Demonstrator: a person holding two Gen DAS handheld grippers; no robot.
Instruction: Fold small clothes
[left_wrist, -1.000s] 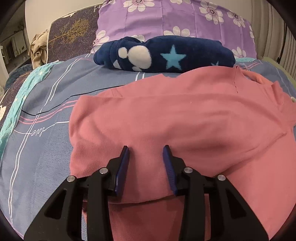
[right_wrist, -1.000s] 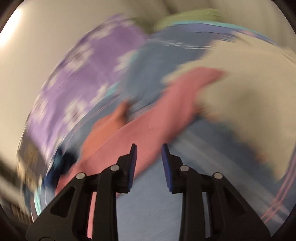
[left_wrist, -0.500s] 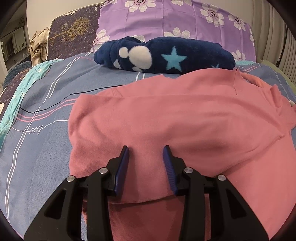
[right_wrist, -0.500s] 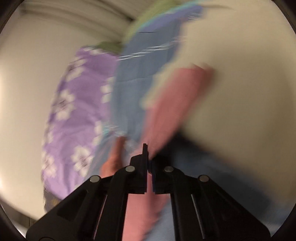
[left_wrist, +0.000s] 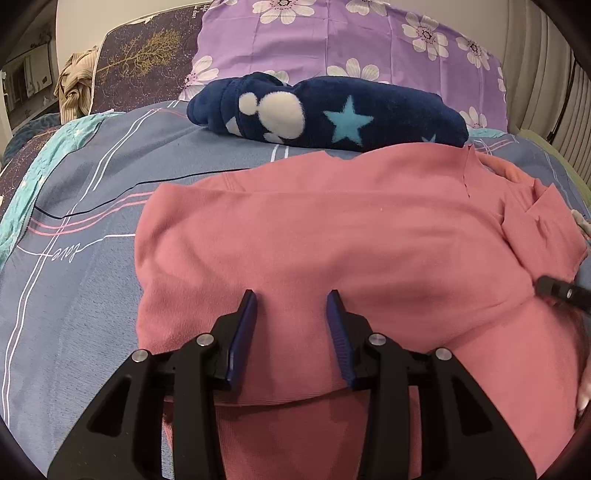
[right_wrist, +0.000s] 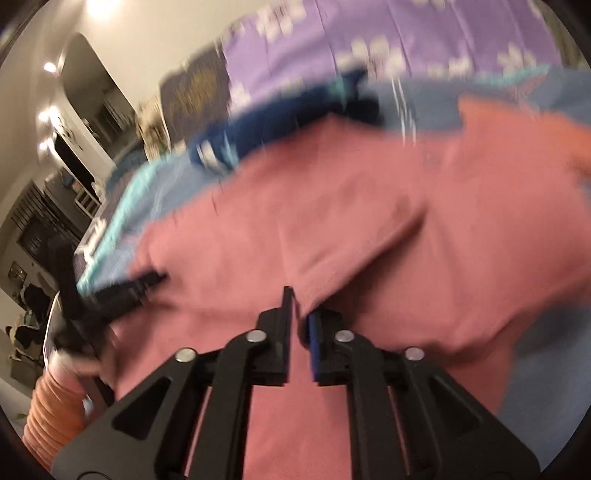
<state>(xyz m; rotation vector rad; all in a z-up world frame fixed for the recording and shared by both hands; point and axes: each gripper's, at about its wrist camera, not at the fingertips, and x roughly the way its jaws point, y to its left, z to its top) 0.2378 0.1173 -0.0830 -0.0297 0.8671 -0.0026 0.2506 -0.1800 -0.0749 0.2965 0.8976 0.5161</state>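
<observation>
Left wrist view. At far left, a teal-edged border runs along the blue-grey bedspread (left_wrist: 85, 295), which carries pink, white and dark stripes. A beige knit garment (left_wrist: 75, 86) is bunched at the head of the bed, beside a dark cushion with a gold tree print (left_wrist: 147, 59). To its right stands a purple flowered pillow (left_wrist: 332, 40), and in front of it lies a folded navy fleece (left_wrist: 332, 114) bearing white shapes and a light blue star. The pink garment (left_wrist: 332, 229) is spread over the middle of the bedspread, its far edge touching the fleece and its near part doubled into a fold. The left gripper (left_wrist: 291, 306) rests over this fold with its fingers apart and pink cloth lying between them; no pinch on the cloth is evident. At the right margin the tip of the right gripper (left_wrist: 561, 293) reaches the garment's side.

Right wrist view (motion-blurred). At left appear a person's hand (right_wrist: 74, 363) and an orange ribbed sleeve (right_wrist: 51, 406) carrying the left gripper (right_wrist: 122, 291). The pink garment (right_wrist: 369, 206) fills the centre. The right gripper (right_wrist: 300, 306) has its jaws nearly together, having just been opening slightly, with a folded edge of pink cloth in the narrow gap; whether the pads press on it cannot be told.
</observation>
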